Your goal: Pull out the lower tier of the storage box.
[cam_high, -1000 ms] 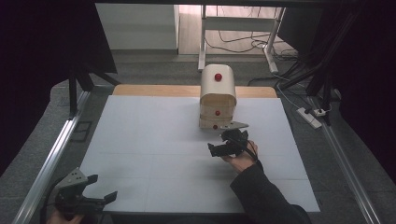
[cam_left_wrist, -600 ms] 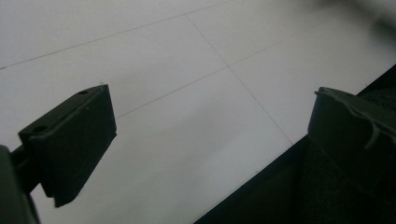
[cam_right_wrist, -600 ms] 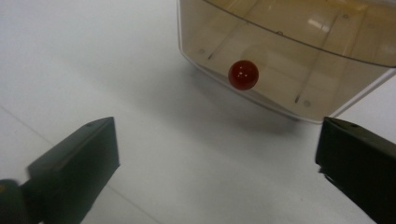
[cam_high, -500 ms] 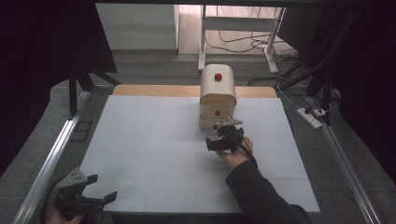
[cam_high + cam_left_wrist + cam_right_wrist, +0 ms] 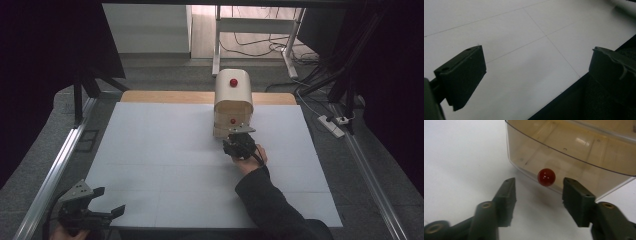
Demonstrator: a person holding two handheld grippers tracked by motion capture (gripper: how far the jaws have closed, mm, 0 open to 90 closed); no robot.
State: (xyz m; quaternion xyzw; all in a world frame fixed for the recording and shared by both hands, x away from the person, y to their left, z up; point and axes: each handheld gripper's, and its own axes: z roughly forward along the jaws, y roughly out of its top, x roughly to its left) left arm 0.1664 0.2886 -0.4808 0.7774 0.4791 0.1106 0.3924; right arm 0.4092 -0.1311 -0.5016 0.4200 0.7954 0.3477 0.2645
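White table (image 5: 165, 150) carries rounded wooden box (image 5: 233, 100). My right claw (image 5: 539, 195) at box front, jaws just closing, half-open, either side of red drawer knob (image 5: 546, 177), not touching. Centre knob, pinch squarely, pull straight. Left claw (image 5: 534, 75) open, empty, well apart from box.

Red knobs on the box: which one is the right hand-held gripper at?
The lower red knob, on the clear front panel; it sits just ahead of the right hand-held gripper. The upper red knob sits on the lid.
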